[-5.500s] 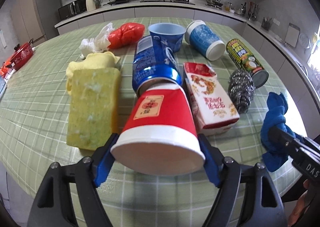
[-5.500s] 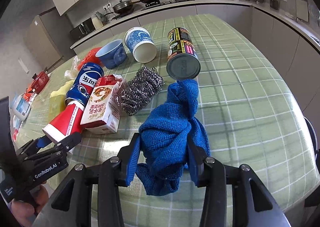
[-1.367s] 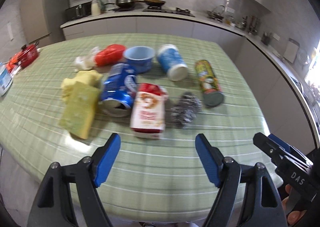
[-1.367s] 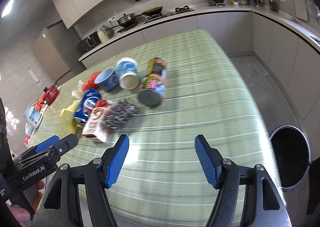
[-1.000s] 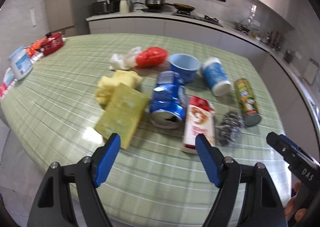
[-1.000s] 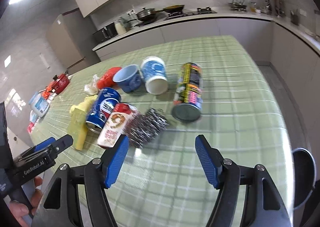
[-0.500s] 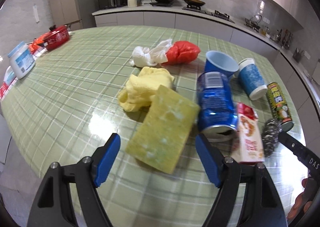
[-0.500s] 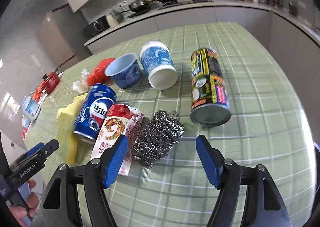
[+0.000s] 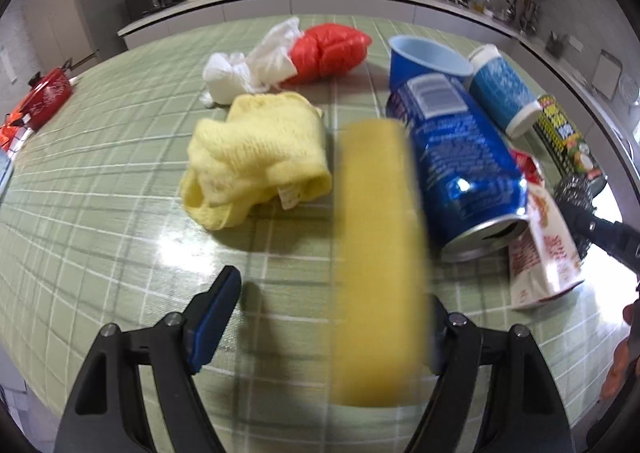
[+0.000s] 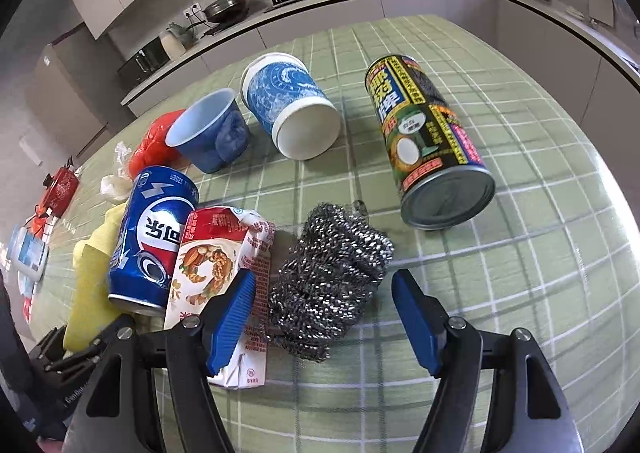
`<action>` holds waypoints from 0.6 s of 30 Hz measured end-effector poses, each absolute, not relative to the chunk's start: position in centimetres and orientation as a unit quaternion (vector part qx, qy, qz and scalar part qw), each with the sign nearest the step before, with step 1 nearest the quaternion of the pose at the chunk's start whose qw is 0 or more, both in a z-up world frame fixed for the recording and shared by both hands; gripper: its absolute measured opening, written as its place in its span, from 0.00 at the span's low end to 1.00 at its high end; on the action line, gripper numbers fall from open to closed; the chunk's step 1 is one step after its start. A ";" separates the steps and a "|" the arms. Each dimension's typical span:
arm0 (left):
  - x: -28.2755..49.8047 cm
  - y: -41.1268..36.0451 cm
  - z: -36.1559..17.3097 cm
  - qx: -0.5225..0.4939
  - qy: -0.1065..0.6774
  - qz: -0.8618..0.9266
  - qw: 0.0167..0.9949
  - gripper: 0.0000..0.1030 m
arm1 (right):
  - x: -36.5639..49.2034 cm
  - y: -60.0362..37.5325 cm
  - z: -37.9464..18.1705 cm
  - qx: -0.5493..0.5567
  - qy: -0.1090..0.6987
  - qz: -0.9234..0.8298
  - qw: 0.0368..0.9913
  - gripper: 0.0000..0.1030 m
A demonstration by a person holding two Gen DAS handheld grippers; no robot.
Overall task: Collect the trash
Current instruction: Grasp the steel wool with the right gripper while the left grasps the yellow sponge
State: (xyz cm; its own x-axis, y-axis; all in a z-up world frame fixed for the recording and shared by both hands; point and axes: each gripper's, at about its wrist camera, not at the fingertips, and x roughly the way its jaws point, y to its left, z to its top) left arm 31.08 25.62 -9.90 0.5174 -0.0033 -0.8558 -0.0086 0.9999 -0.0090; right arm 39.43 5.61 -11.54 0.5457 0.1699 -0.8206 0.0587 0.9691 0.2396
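A blurred yellow rectangular sponge stood between the wide-open left claw fingers, against the right one. Only the right wrist view showed the open, empty right claw bracketing a steel-wool scourer on the green checked worktop.

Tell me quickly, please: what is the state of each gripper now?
Left gripper: open, around the blurred yellow sponge, not gripping it.
Right gripper: open, around the steel wool, holding nothing.
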 end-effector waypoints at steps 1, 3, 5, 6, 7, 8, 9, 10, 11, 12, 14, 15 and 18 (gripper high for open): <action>31.0 25.7 -10.0 -0.008 0.492 -0.003 0.871 0.76 | 39.4 5.7 -11.6 0.122 0.474 0.030 0.871 0.70; 30.8 25.8 -9.9 -0.009 0.484 -0.008 0.875 0.73 | 39.4 5.8 -11.7 0.125 0.471 0.025 0.873 0.70; 30.6 25.9 -9.8 -0.012 0.482 -0.015 0.876 0.66 | 39.4 5.8 -11.7 0.126 0.469 0.022 0.874 0.66; 30.6 26.0 -9.8 -0.014 0.482 -0.018 0.876 0.63 | 39.4 5.8 -11.8 0.126 0.468 0.021 0.874 0.60; 30.6 26.0 -9.7 -0.020 0.479 -0.024 0.877 0.54 | 39.3 5.8 -11.8 0.127 0.469 0.021 0.874 0.55; 30.6 26.2 -9.6 -0.025 0.478 -0.029 0.877 0.45 | 39.3 5.9 -11.9 0.127 0.469 0.022 0.874 0.49; 30.5 26.2 -9.5 -0.028 0.477 -0.032 0.878 0.40 | 39.3 5.9 -11.9 0.125 0.469 0.022 0.874 0.48; 30.6 26.3 -9.5 -0.029 0.477 -0.035 0.878 0.32 | 39.3 6.1 -11.9 0.118 0.468 0.021 0.876 0.48; 30.5 26.3 -9.5 -0.030 0.477 -0.038 0.878 0.27 | 39.4 6.3 -11.9 0.110 0.468 0.021 0.877 0.47; 30.4 26.2 -9.4 -0.031 0.477 -0.041 0.878 0.27 | 39.4 6.3 -11.9 0.106 0.468 0.021 0.877 0.47; 30.2 26.3 -9.2 -0.036 0.472 -0.044 0.880 0.24 | 39.4 6.4 -11.9 0.100 0.468 0.021 0.878 0.46; 30.1 26.4 -9.0 -0.036 0.468 -0.044 0.882 0.23 | 39.4 6.4 -11.9 0.099 0.467 0.022 0.878 0.42; 29.5 26.5 -8.0 -0.036 0.452 -0.042 0.890 0.23 | 38.9 6.3 -11.7 0.100 0.462 0.030 0.881 0.40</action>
